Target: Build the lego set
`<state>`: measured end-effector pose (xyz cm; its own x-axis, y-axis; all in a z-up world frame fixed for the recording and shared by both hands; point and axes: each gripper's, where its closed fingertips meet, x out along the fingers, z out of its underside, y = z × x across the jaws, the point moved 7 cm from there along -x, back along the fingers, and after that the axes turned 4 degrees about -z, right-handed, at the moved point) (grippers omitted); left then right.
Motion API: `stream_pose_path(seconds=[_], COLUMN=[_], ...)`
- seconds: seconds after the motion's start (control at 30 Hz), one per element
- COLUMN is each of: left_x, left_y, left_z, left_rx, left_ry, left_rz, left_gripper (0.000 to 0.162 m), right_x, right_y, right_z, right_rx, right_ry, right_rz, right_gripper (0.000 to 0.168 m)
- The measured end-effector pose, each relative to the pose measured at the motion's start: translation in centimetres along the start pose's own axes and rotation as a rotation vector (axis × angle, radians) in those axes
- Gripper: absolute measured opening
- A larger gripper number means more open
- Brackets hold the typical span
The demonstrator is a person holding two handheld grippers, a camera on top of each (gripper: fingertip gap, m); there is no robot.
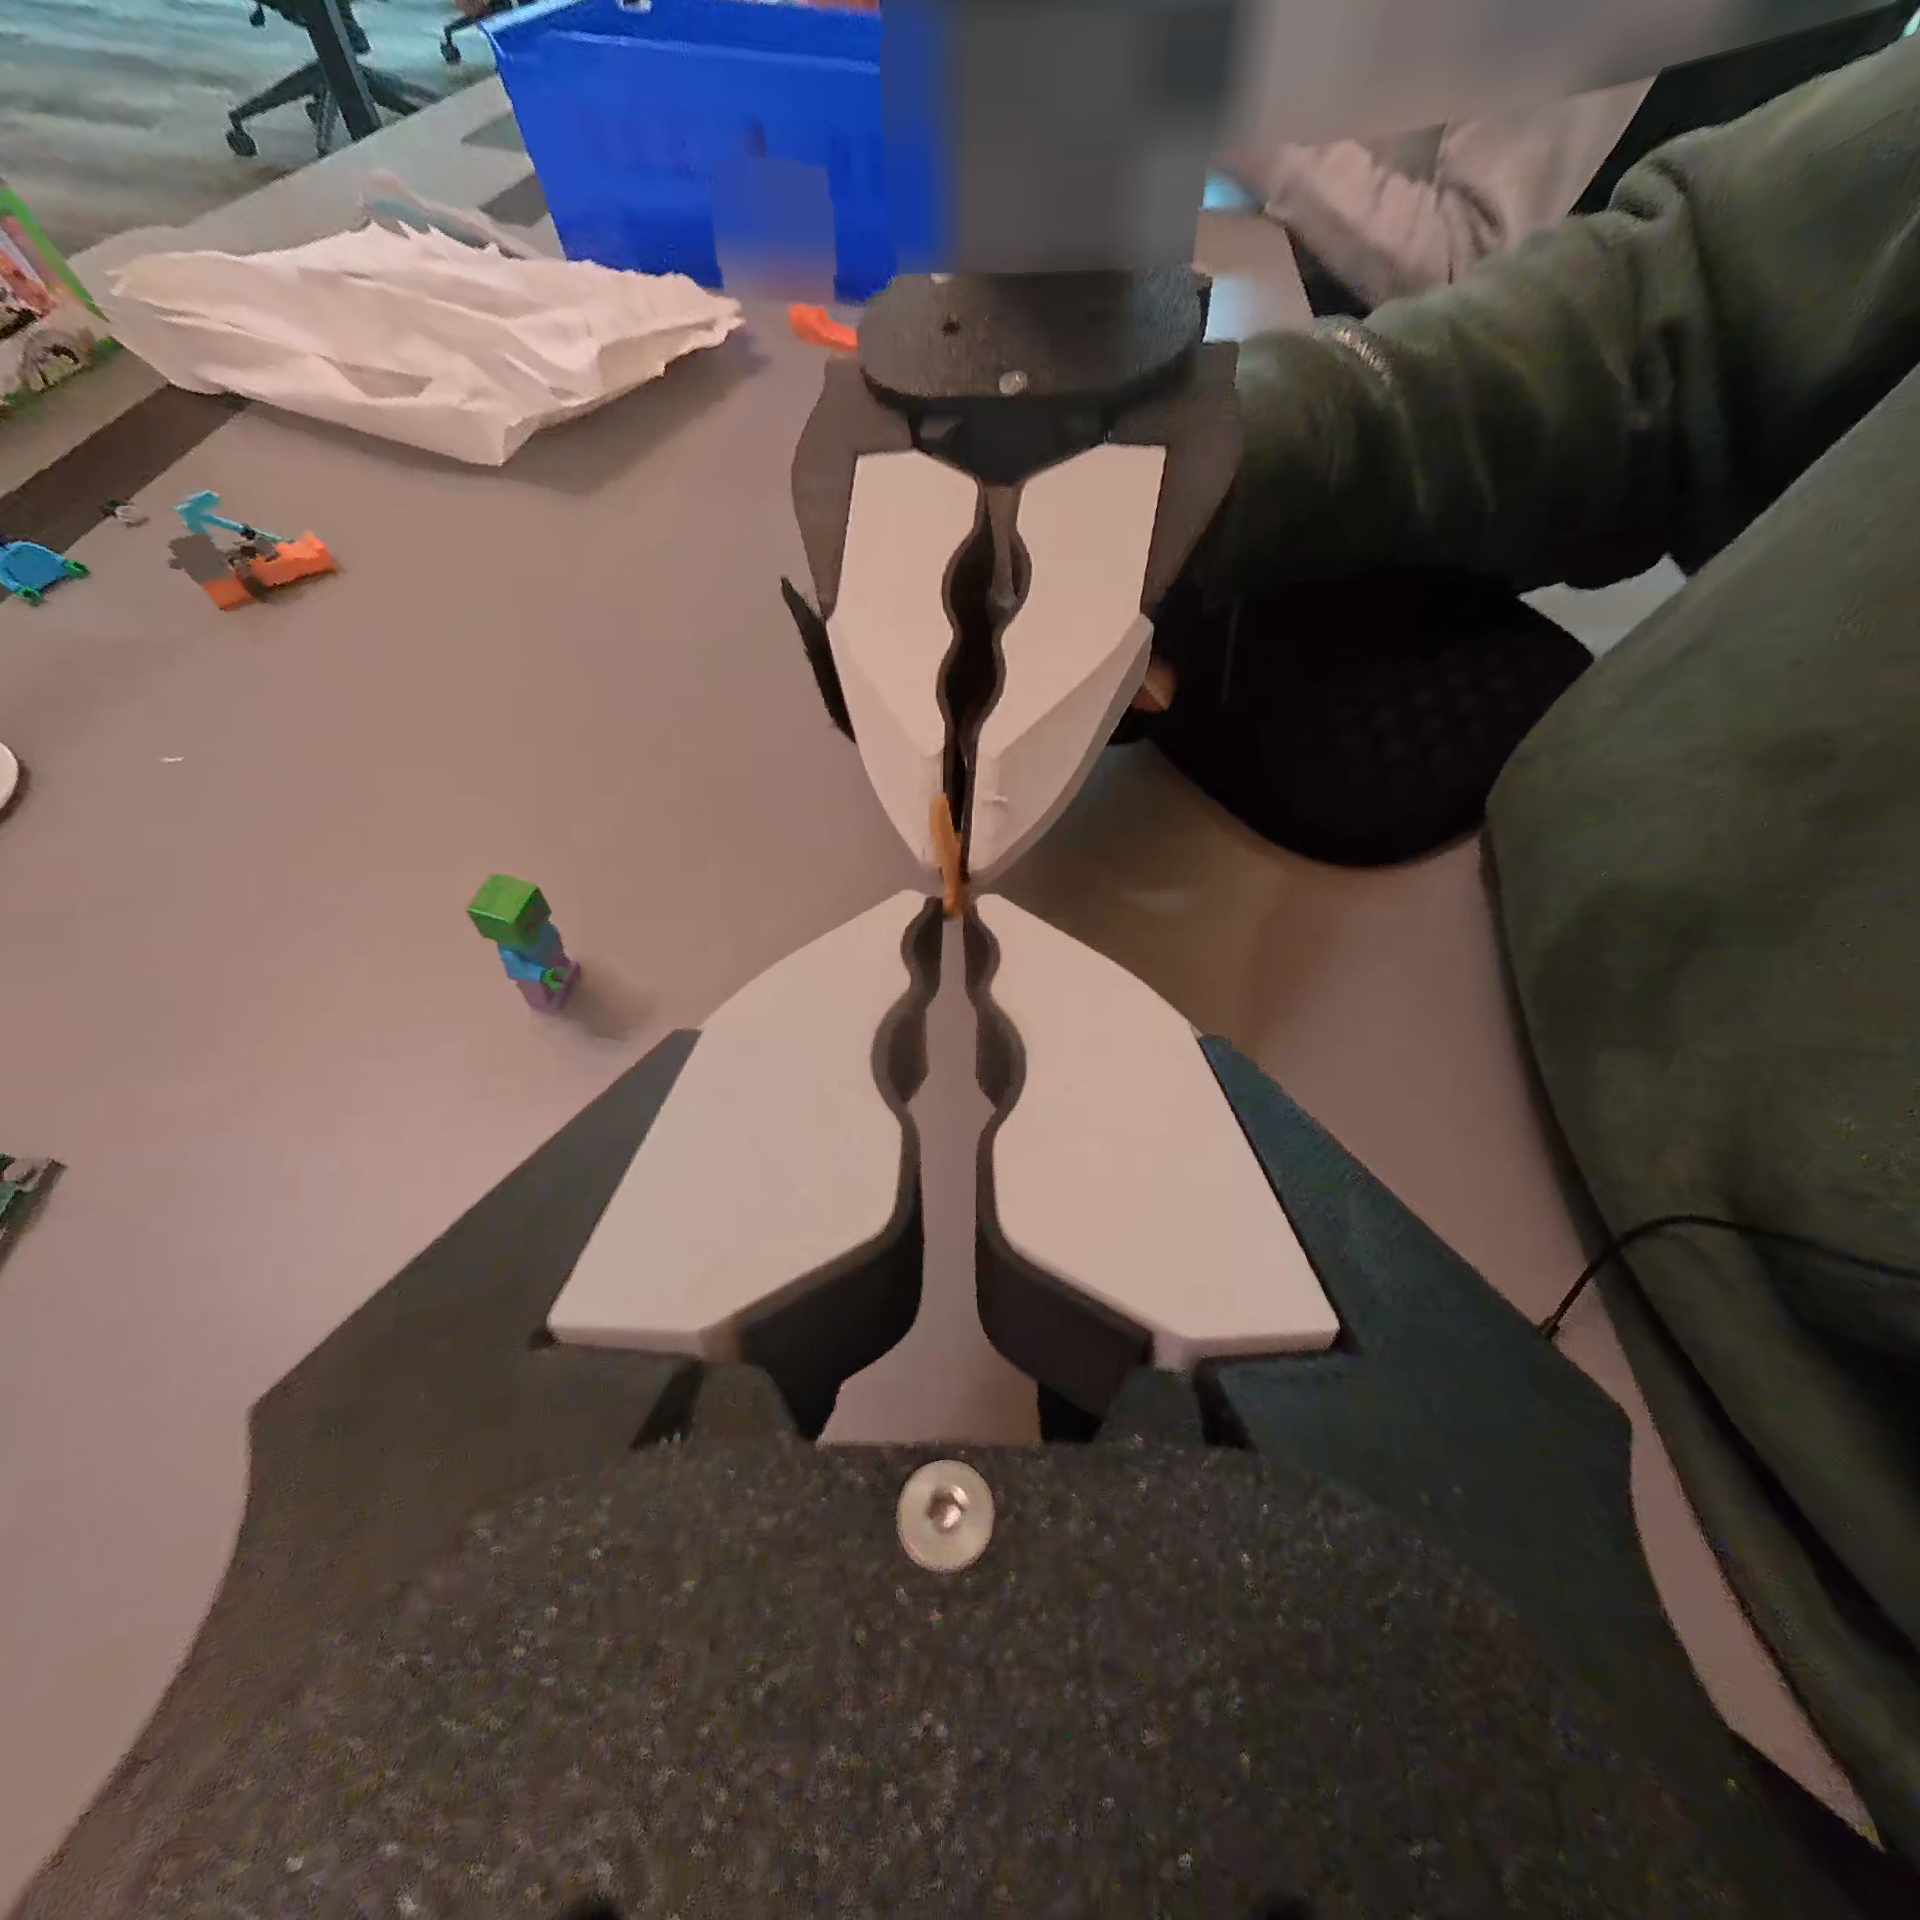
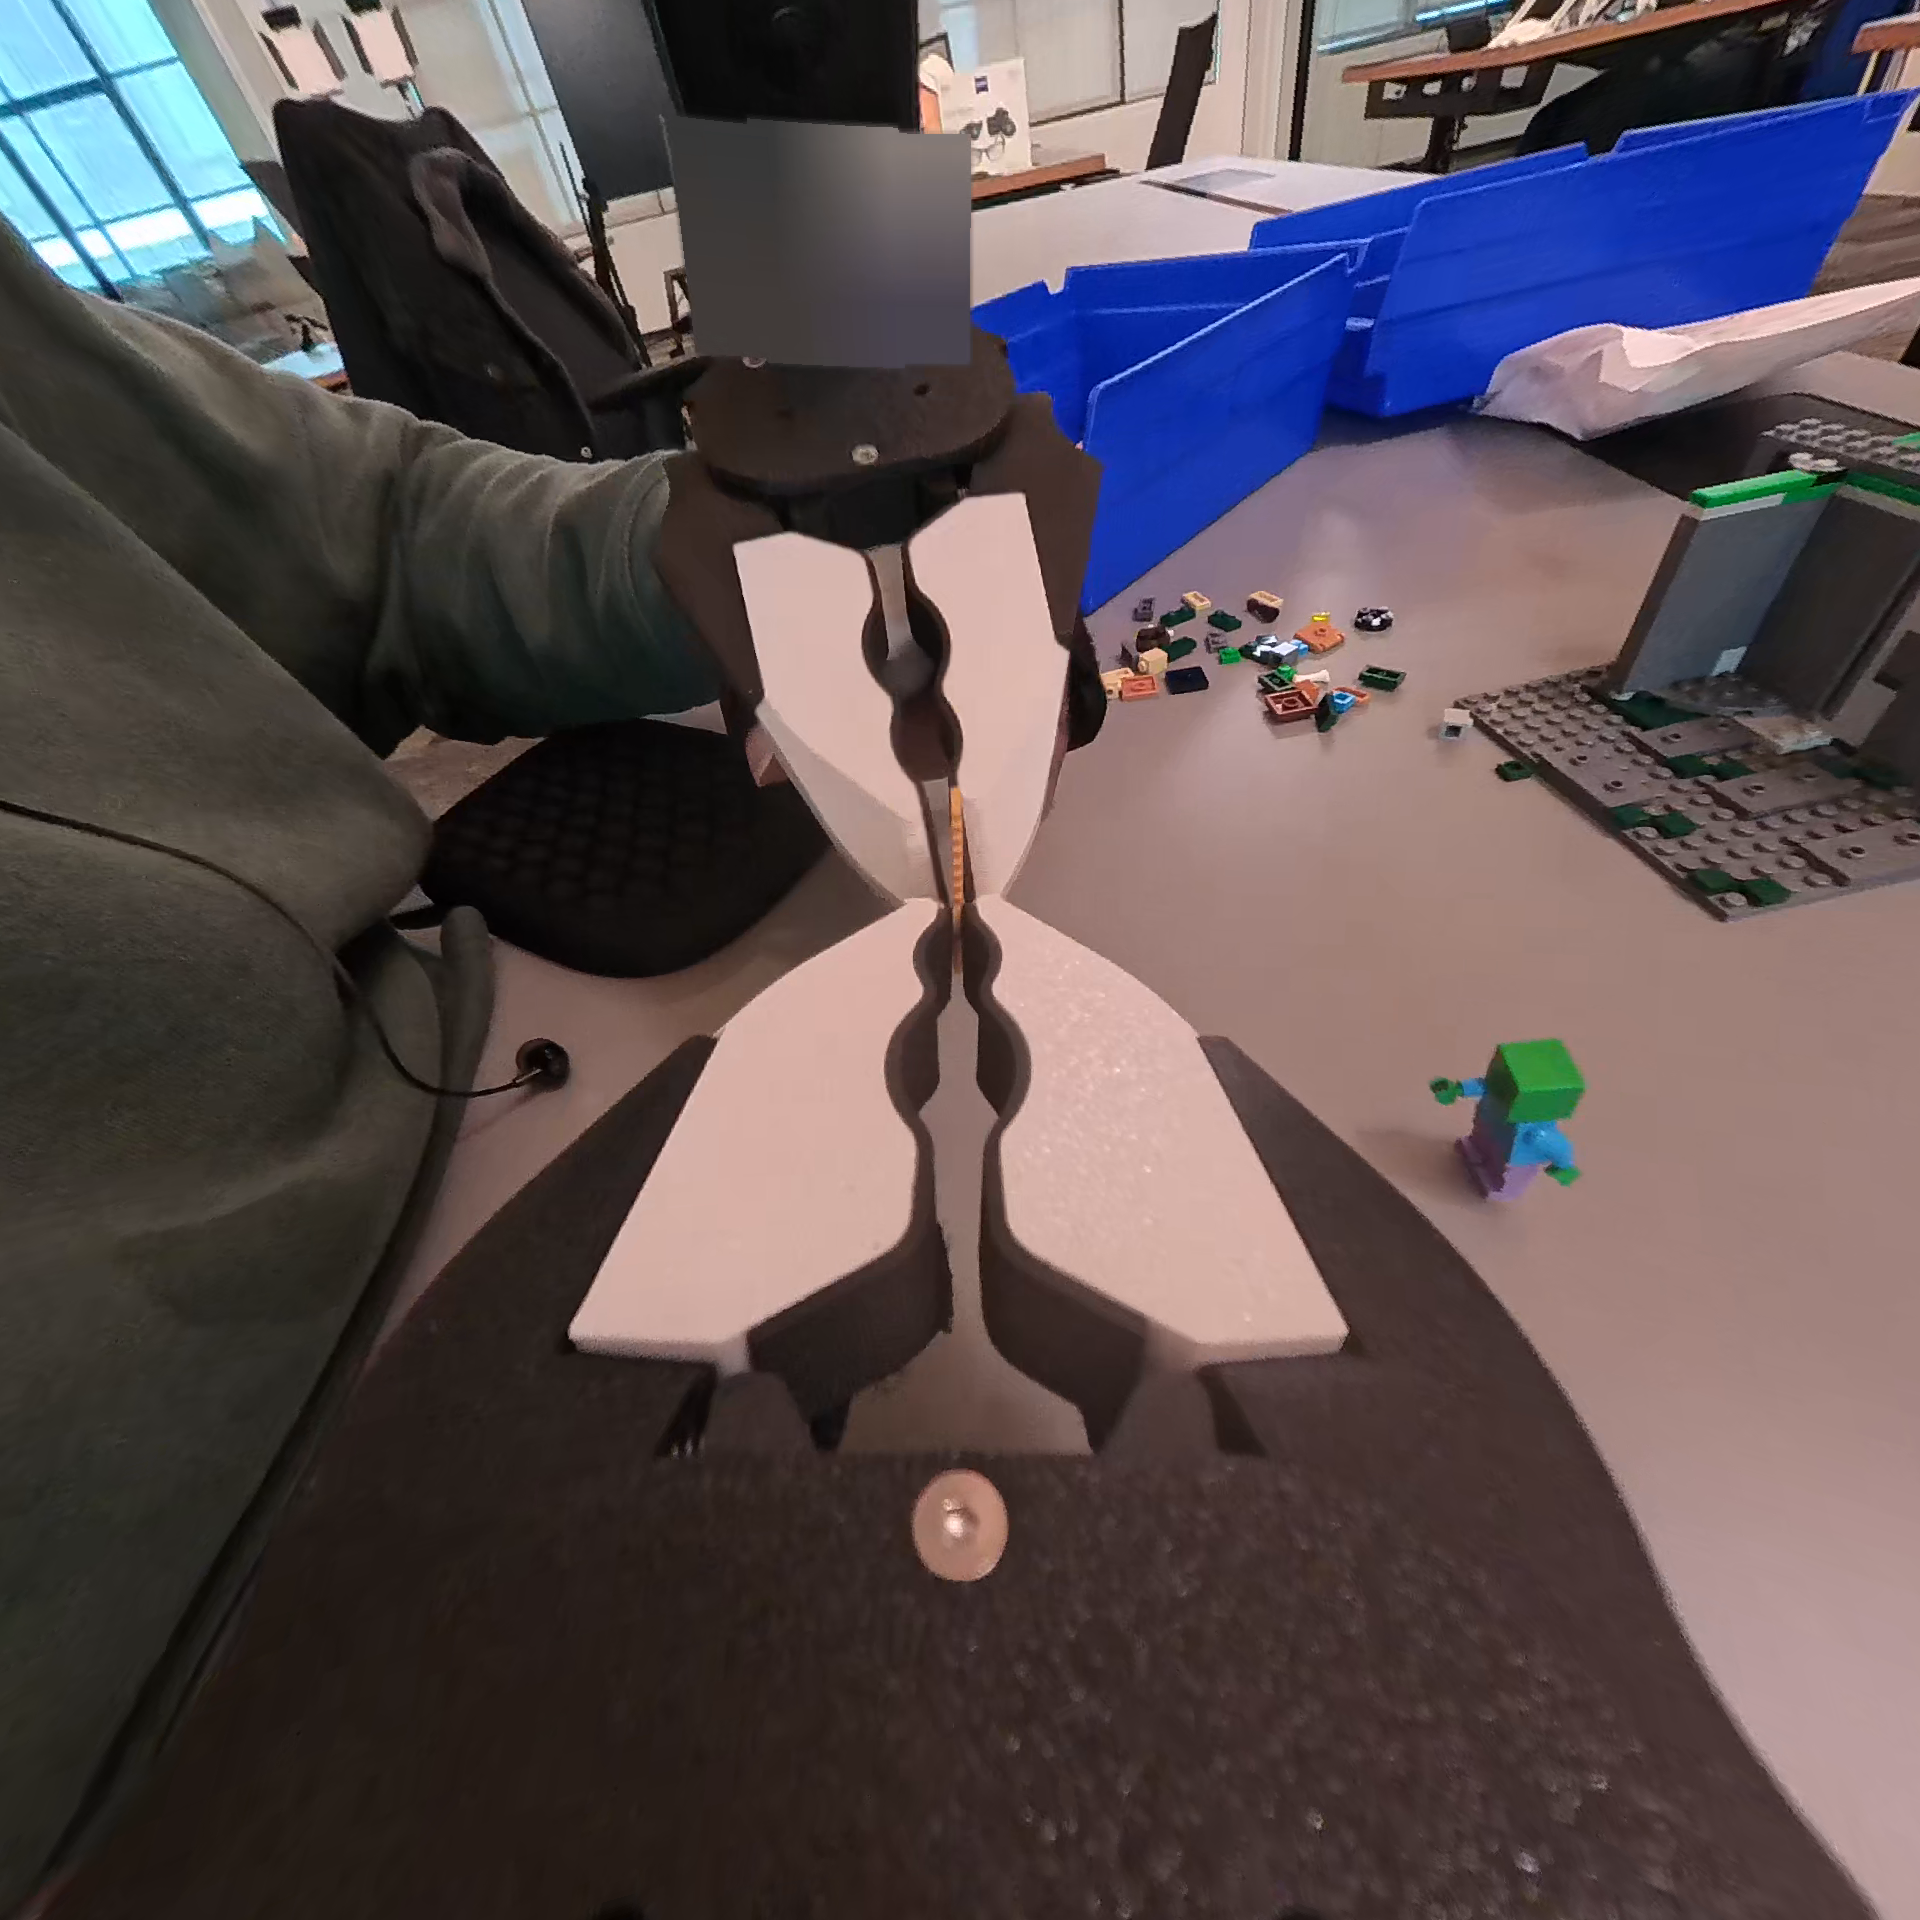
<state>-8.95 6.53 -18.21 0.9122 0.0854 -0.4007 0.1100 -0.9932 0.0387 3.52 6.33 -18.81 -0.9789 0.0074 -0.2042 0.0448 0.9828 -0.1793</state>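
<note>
Left wrist view: meeting tip to tip above the grey surface [image 1: 520,727], with the left claw [image 1: 948,920] drawn nearly together at the bottom and the right claw [image 1: 951,878] pointing back from the top. Pinching a thin orange piece [image 1: 945,842] edge-on in the seam between both sets of tips. Appearing clamped from both ends, though possibly being two slim parts pressed together rather than one, too narrow to tell here. Standing well off to the left, a green-headed minifigure [image 1: 525,940]. Lying farther back, a white bag [image 1: 416,322].

Right wrist view: showing the same pinch from the other side, with the right claw [image 2: 958,920] squeezed onto the lower end of the orange piece [image 2: 955,831] and the left claw [image 2: 956,888] gripping its upper stretch, toothed edge facing the lens. Waiting on the surface to the right, the grey build [image 2: 1745,727] on its studded baseplate, a scatter of loose bricks [image 2: 1268,655] beyond, and the minifigure [image 2: 1522,1122] nearer.

Judging the step as a handover or a mid-air join. Doing it well means keeping both claws lined up along one axis, holding pressure on one side before releasing the other, avoiding any twist likely to flick so thin a part out sideways, and easing off only one claw at a time.
</note>
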Motion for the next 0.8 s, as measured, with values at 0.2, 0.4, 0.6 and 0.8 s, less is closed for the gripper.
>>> stream_pose_path(seconds=[0.2,0.4,0.6,0.8], left_x=[0.3,1.0,1.5,1.3], left_y=[-0.1,-0.4,-1.2,-2.9], left_z=[0.1,0.7,0.7,1.0], left_rx=[0.0,0.055,0.093,0.089], left_ry=[-0.024,-0.173,-0.261,-0.237], left_rz=[-0.007,-0.028,-0.051,-0.111], left_gripper=[0.001,0.001,0.001,0.016], right_x=[0.1,0.1,0.8,0.2], right_y=[0.1,0.3,1.1,3.2], right_z=[0.3,-0.5,-1.1,-1.7], right_rx=[-0.011,-0.094,-0.173,-0.159], right_ry=[-0.023,-0.196,-0.318,-0.299], right_rz=[0.013,0.033,0.064,0.083], right_gripper=[0.001,0.014,0.001,0.001])
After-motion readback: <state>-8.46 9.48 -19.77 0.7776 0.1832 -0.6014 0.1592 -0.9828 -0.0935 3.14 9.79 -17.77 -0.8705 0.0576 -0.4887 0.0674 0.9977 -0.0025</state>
